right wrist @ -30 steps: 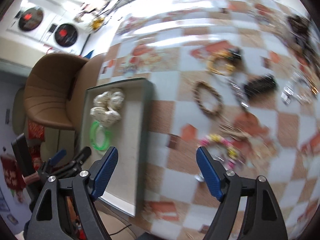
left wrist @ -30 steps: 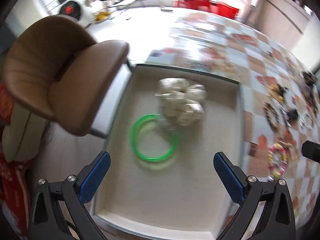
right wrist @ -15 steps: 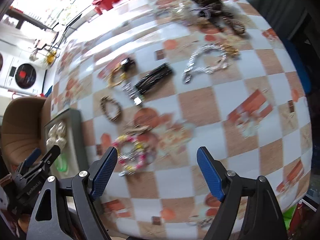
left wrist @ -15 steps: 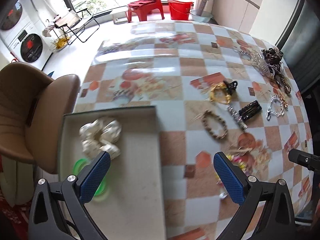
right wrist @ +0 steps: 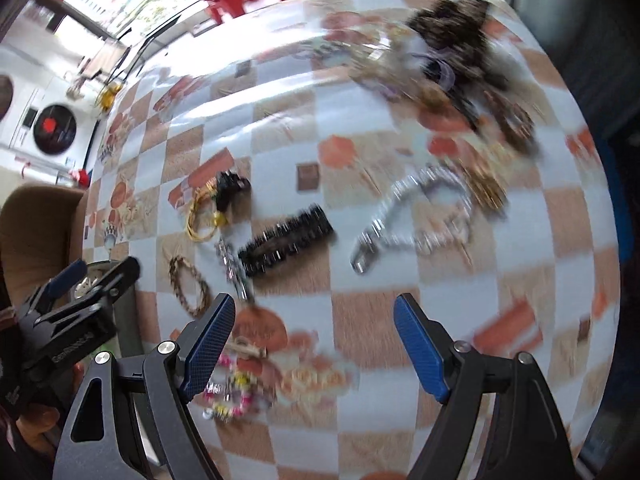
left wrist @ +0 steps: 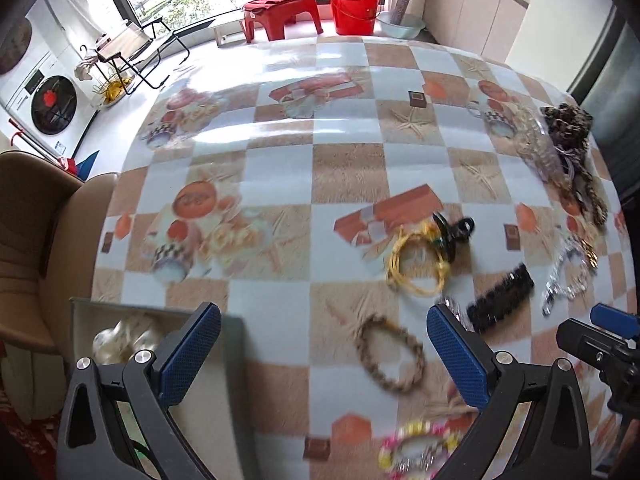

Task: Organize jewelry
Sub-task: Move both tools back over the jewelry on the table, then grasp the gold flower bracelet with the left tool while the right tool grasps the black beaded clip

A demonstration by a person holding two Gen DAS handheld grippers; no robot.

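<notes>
Jewelry lies scattered on a checkered tablecloth. A brown braided bracelet (left wrist: 390, 360) lies between my left gripper's (left wrist: 324, 354) open, empty fingers. Beyond it are a yellow bracelet (left wrist: 416, 264), a black comb clip (left wrist: 502, 298) and a silver chain (left wrist: 568, 280). A colourful bead bracelet (left wrist: 416, 446) lies near the front. A grey tray (left wrist: 236, 344) at the left holds a white bead piece (left wrist: 120, 340). My right gripper (right wrist: 314, 342) is open and empty, above the table, short of the black comb clip (right wrist: 288, 240) and silver chain (right wrist: 416, 216).
A dark pile of more jewelry (right wrist: 456, 44) lies at the table's far right. A brown chair (left wrist: 36, 248) stands by the table's left edge. The left gripper's body (right wrist: 76, 304) shows in the right wrist view, beside the tray.
Both grippers have swung right, away from the tray with the green bangle, over the scattered jewelry. Both stay open and empty.
</notes>
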